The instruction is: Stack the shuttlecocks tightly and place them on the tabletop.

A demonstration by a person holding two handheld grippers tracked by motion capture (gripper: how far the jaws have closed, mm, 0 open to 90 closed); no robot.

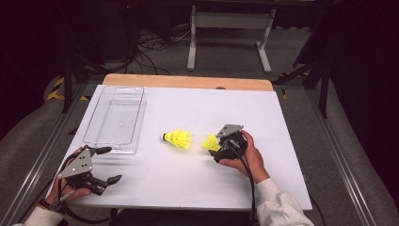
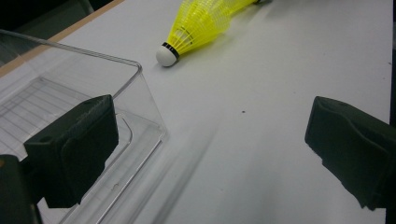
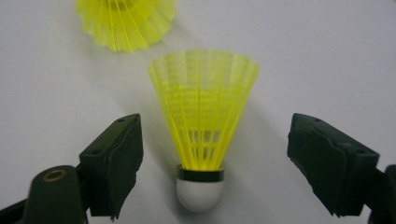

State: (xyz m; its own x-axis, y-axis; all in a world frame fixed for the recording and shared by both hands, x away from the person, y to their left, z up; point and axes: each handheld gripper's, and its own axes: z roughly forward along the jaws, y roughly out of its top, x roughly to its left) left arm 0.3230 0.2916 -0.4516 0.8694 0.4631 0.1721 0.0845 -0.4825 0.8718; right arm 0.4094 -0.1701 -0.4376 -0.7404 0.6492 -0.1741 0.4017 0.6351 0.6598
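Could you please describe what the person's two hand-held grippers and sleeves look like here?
Both are black two-jaw tools. The left hand-held gripper and right hand-held gripper each carry a grey three-cornered plate on top, and a black cable trails from the right one. The jaw pads are blocky, matte black. The person wears light grey long sleeves.

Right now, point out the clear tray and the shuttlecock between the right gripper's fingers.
clear tray (image 1: 94,120), high view, left rim.
shuttlecock (image 3: 201,193), right gripper view, white cork tip.

Bright, even light on the white table (image 1: 188,174), dark surroundings, soft shadows, slight blur up close.
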